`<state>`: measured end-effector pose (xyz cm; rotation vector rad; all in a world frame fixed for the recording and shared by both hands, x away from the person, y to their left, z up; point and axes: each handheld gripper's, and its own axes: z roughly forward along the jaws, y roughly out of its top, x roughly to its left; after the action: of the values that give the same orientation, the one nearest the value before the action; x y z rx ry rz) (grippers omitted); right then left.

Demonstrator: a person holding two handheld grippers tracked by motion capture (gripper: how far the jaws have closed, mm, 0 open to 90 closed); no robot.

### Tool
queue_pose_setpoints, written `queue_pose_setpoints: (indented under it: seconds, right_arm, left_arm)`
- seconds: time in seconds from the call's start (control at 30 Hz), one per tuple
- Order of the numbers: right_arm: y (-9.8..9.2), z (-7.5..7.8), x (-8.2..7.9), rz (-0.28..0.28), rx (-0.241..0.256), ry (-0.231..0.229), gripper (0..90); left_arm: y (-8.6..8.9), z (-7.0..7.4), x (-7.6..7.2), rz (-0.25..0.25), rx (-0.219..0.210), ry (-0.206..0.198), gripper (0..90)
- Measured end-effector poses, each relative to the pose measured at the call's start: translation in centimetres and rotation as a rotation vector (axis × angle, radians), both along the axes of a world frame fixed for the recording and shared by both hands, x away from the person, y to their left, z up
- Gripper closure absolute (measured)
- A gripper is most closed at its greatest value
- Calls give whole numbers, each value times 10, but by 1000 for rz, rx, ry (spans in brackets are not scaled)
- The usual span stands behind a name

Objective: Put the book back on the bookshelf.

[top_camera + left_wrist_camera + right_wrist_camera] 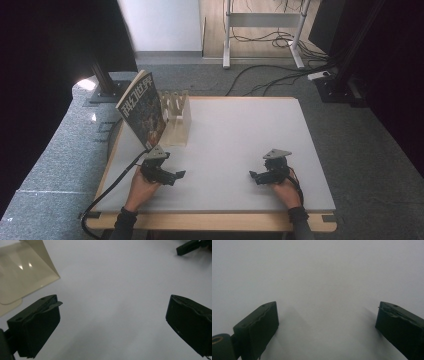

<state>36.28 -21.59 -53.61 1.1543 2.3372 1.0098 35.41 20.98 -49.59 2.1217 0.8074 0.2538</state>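
A magazine (142, 107) with a dark cover and white characters stands tilted against a pale translucent rack (178, 119) at the table's back left. My left gripper (176, 177) rests low on the white table (235, 140) just in front of the rack, jaws pointing right and open with nothing between them (112, 322). The rack's slanted base (25, 272) lies up and to the left of those jaws. At the front right, my right gripper (254, 176) points left, open and empty over bare table (327, 325). One of its jaw tips (187, 247) shows far off.
Cables trail from the left gripper over the table's front left edge (107, 192). Beyond the table are grey carpet, a white desk frame (262, 30) with loose cables, and dark stands at both sides.
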Motion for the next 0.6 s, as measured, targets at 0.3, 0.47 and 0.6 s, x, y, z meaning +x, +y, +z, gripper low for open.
queue_pose_setpoints:
  seconds: [0.3, 0.47, 0.6]
  right_arm:
    - [0, 0, 0, 1, 1, 1, 37]
    - [0, 0, 0, 1, 1, 1, 36]
    - [0, 0, -1, 1, 2, 1, 37]
  left_arm:
    - [-10, -24, 6, 10, 112, 39, 0]
    - [-16, -33, 5, 16, 180, 39, 0]
    - [-16, -33, 5, 18, 179, 38, 0]
